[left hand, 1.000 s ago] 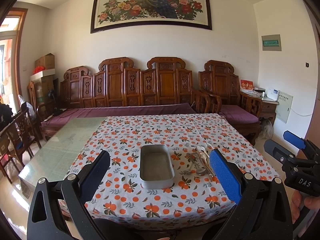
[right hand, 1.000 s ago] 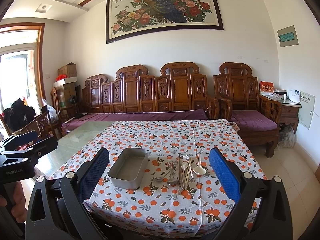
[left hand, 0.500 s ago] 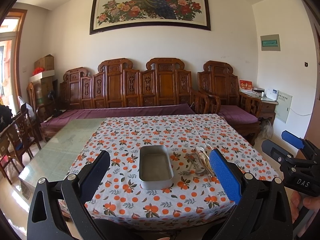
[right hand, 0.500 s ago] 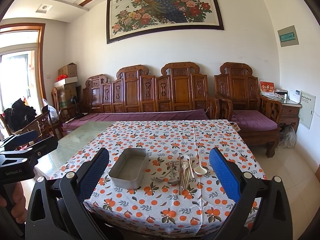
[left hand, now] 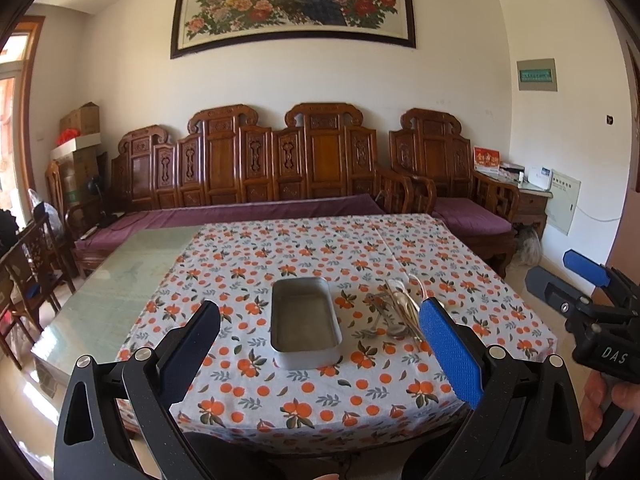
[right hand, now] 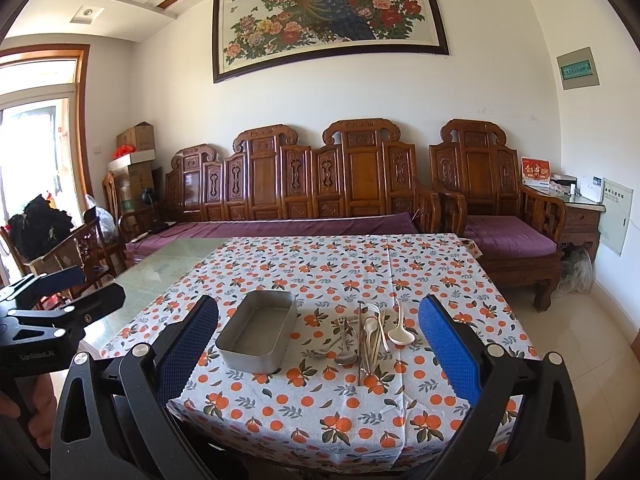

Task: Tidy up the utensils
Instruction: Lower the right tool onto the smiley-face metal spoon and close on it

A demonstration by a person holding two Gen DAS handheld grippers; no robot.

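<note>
An empty rectangular metal tin [left hand: 305, 322] [right hand: 259, 330] sits on the table near its front edge. Just right of it lies a pile of utensils [right hand: 366, 334] [left hand: 394, 312]: metal spoons, chopsticks and a white ceramic spoon [right hand: 399, 332]. My left gripper [left hand: 320, 332] is open and empty, held above the front edge facing the tin. My right gripper [right hand: 318, 330] is open and empty, held back from the table, with tin and utensils between its fingers in view. Each gripper shows at the edge of the other's view.
The table [right hand: 340, 268] carries an orange-patterned cloth; its left part is bare glass [left hand: 120, 280]. A carved wooden sofa [right hand: 304, 184] with purple cushions stands behind it. Wooden chairs [left hand: 28, 272] stand at the left, a side cabinet [right hand: 576, 216] at the right.
Both views have shifted slightly; the grippers stay open and empty in front of the table. Nothing on the table has moved.
</note>
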